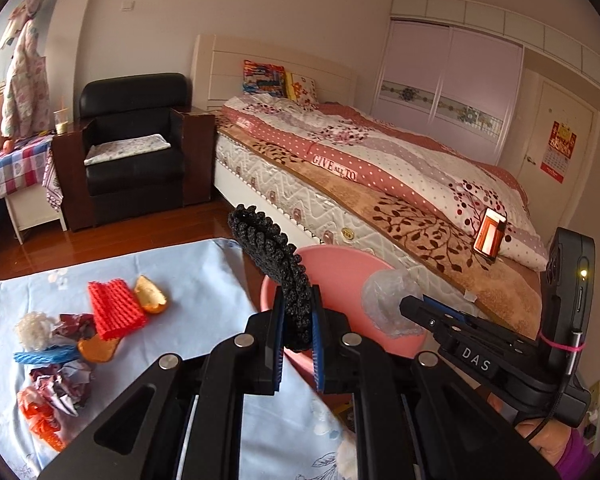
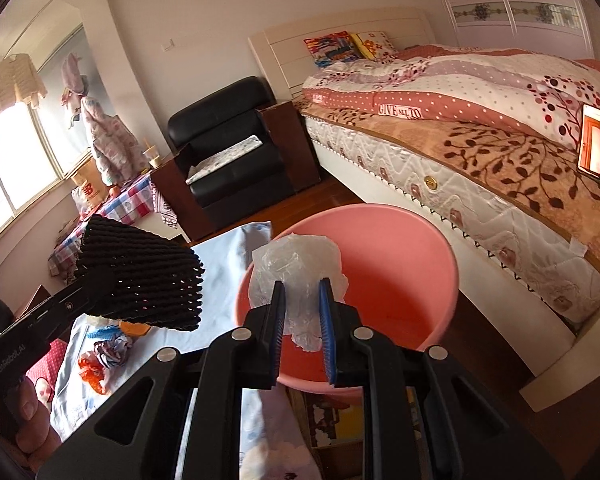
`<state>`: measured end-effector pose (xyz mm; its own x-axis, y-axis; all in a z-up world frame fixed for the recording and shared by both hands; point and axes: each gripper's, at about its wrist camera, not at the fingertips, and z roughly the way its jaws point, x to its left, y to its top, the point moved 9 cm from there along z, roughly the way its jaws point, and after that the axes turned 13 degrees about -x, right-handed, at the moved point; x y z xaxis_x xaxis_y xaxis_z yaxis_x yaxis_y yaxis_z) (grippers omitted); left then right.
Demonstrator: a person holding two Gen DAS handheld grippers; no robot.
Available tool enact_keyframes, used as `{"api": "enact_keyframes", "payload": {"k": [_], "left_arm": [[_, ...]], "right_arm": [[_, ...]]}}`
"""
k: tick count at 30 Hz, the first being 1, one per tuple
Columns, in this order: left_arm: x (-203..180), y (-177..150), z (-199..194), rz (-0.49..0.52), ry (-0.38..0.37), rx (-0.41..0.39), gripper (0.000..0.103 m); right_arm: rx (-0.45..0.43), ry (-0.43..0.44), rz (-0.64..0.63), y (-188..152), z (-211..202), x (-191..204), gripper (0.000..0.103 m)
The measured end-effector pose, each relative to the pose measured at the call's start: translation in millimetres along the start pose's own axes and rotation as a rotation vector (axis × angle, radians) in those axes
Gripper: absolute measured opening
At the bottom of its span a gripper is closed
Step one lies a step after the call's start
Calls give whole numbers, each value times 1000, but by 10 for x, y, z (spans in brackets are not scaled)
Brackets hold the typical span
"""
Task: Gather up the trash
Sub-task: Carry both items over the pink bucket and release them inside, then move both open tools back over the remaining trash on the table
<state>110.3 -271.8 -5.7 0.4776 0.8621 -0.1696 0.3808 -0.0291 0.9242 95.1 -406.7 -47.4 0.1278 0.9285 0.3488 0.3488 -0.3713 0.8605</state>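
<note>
My left gripper is shut on a black foam net sleeve and holds it at the near rim of the pink basin. My right gripper is shut on a crumpled clear plastic bag above the pink basin. The bag and the right gripper also show in the left wrist view, and the black sleeve shows in the right wrist view. On the light blue cloth lie a red foam net, orange peels, crumpled paper and a blue net.
A bed with a phone on it runs along the right behind the basin. A black armchair stands at the back, a checked-cloth table at the far left. Wooden floor lies beyond the cloth.
</note>
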Motion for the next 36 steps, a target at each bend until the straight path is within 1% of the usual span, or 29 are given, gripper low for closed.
{"api": "enact_keyframes", "payload": {"k": [9,18,19,20,21,22,23,24,30,35,36], "left_arm": [[-237,-235,375,24,-27,69,10],[-320,-448,583,58,-42,120,12],[-325,-455,596,58,-44,120,13],[-332,-461,611,57,-45,119,16],[-331,-462,613,58,-44,121,27],[-329,-467,620,55,-44,121,34],[-335,-457,629,52,-41,117,45],[-330,-457,634,47,-37,111,49],[-289,-473,650,32,-36,119,51],[-228,-475,606,16,-29,117,51],[-217,-473,595,13,-28,116,51]], "right_arm": [[24,-36,29,-72,114,-229,17],[51,-64,60,-182,206,-370,17],[52,-65,61,-184,215,-377,17],[53,-67,60,-189,223,-385,17],[53,-68,61,-192,228,-391,17],[53,-69,63,-191,236,-396,17],[54,-71,65,-195,243,-402,17],[54,-72,65,-199,243,-399,17],[52,-72,74,-213,253,-405,17],[61,-89,72,-226,278,-408,18],[63,-86,78,-230,283,-403,20]]}}
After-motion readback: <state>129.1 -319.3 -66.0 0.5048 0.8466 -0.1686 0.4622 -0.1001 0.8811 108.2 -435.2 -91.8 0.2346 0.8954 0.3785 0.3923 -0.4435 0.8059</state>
